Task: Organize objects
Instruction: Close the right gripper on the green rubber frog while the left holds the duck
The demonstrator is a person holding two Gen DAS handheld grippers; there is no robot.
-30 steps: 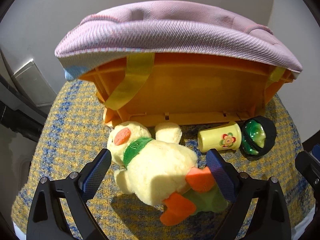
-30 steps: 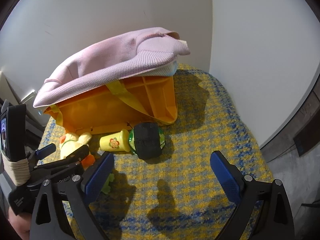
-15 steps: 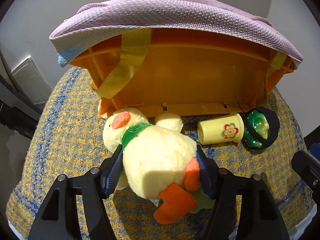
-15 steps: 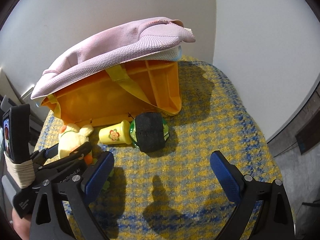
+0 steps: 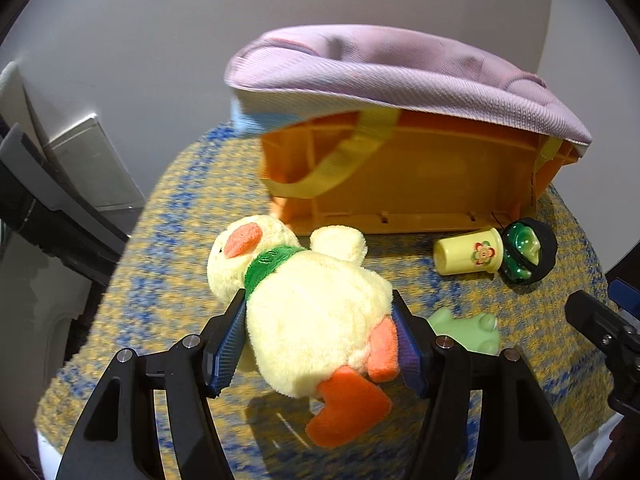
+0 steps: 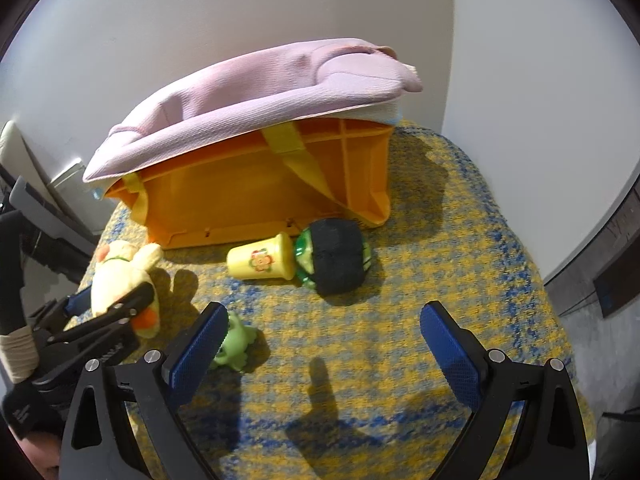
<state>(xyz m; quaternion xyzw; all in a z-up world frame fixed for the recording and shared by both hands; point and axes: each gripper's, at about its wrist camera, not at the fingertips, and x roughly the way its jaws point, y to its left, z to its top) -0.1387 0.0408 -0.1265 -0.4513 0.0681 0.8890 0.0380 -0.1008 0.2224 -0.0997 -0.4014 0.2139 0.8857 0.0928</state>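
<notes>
My left gripper (image 5: 318, 338) is shut on a yellow plush duck (image 5: 308, 304) with a green scarf and orange feet, held just above the cloth; it also shows in the right wrist view (image 6: 120, 280). A small green frog toy (image 5: 466, 330) (image 6: 234, 344) lies where the duck was. A yellow cup with a flower (image 5: 470, 256) (image 6: 262, 260) and a green-and-black toy (image 5: 526, 250) (image 6: 336, 256) lie in front of an orange crate (image 5: 400, 176) (image 6: 256, 188) covered by a pink cloth (image 5: 400, 76) (image 6: 256, 88). My right gripper (image 6: 322, 338) is open and empty above the cloth.
Everything rests on a round seat with yellow-and-blue woven cloth (image 6: 440, 280) (image 5: 160, 248). White walls stand behind and to the right. A grey panel and dark frame (image 5: 60, 192) stand at the left, beyond the seat's edge.
My left gripper closed on the plush duck and lifted it back and left, uncovering the green frog toy. My right gripper drew a little closer to the toys, still open.
</notes>
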